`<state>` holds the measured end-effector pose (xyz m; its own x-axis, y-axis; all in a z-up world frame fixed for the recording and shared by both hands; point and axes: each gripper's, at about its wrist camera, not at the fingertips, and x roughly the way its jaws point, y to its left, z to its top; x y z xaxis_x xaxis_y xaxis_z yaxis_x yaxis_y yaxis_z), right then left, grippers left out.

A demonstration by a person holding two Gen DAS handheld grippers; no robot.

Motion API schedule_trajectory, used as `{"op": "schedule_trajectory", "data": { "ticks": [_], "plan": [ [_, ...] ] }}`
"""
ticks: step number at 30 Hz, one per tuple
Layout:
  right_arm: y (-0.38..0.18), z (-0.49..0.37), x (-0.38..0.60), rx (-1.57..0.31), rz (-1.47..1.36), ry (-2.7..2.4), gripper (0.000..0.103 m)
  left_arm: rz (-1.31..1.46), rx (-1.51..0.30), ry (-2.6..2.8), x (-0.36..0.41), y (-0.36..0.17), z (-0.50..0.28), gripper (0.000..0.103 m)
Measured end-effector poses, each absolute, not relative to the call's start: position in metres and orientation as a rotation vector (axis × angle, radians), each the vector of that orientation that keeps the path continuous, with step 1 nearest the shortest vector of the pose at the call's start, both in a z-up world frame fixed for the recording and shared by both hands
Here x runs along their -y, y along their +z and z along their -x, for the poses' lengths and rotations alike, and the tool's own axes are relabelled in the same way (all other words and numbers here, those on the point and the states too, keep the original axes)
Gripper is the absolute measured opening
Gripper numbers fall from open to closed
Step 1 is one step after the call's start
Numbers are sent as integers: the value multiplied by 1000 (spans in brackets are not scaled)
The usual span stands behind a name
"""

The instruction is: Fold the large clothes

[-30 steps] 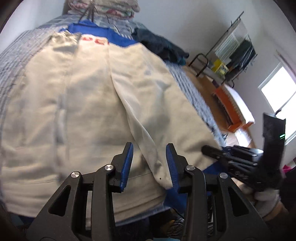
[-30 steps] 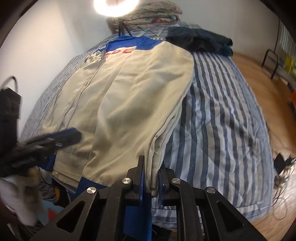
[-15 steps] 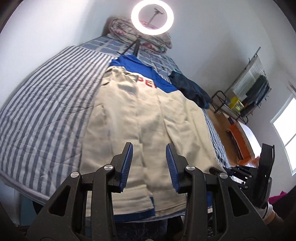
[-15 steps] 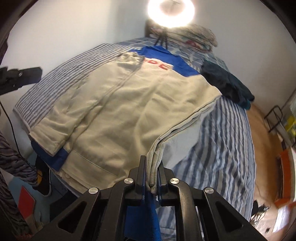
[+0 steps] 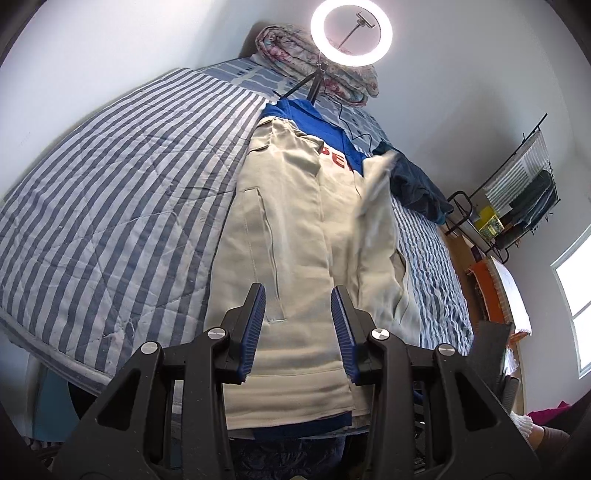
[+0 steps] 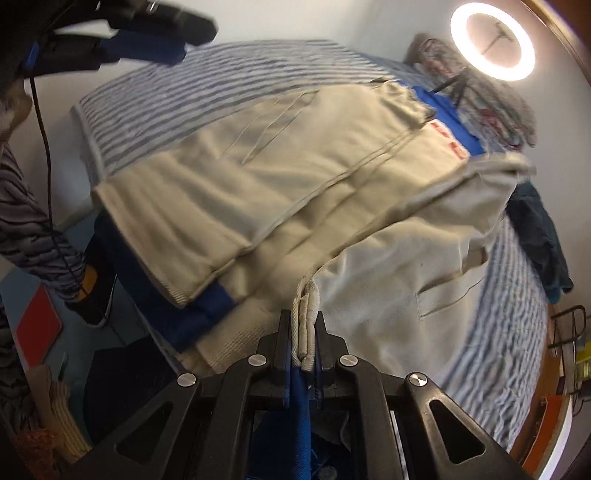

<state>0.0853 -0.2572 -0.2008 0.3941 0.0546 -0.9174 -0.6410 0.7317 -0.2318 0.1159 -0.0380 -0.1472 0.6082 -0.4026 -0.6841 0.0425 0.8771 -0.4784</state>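
Observation:
A beige jacket [image 5: 295,236] with blue trim and red letters lies lengthwise on the striped bed [image 5: 110,192]. Its left side is folded inward. My left gripper [image 5: 298,328] is open and empty, held above the jacket's hem. My right gripper [image 6: 303,334] is shut on the jacket's right front edge [image 6: 306,317] and lifts that side over the jacket's body [image 6: 258,177]. The raised flap [image 5: 376,206] shows in the left wrist view. The left gripper's fingers [image 6: 147,48] show at the top left of the right wrist view.
A dark blue garment [image 5: 417,184] lies on the bed right of the jacket. A ring light [image 5: 351,31] on a tripod and a rolled quilt [image 5: 306,55] stand at the bed's head. A rack [image 5: 517,199] and an orange box [image 5: 495,291] stand on the floor at right.
My right gripper has carried the jacket's right edge up and leftward over the body. My left gripper has risen and drawn back, still open.

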Motion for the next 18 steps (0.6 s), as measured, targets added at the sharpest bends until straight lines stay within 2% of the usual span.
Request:
{"op": "schedule_trajectory", "data": {
  "ticks": [10, 12, 13, 18],
  "plan": [
    [-204, -87, 266, -1115, 568, 503, 8, 454, -918, -297, 42, -159, -116, 38],
    [-191, -90, 277, -1131, 454, 551, 18, 444, -913, -310, 45, -157, -114, 38],
    [-183, -92, 283, -1136, 393, 583, 31, 438, -911, -314, 46, -156, -113, 38],
    [-129, -90, 322, -1042, 199, 639, 38, 430, -930, -389, 60, -156, -108, 38]
  ]
}}
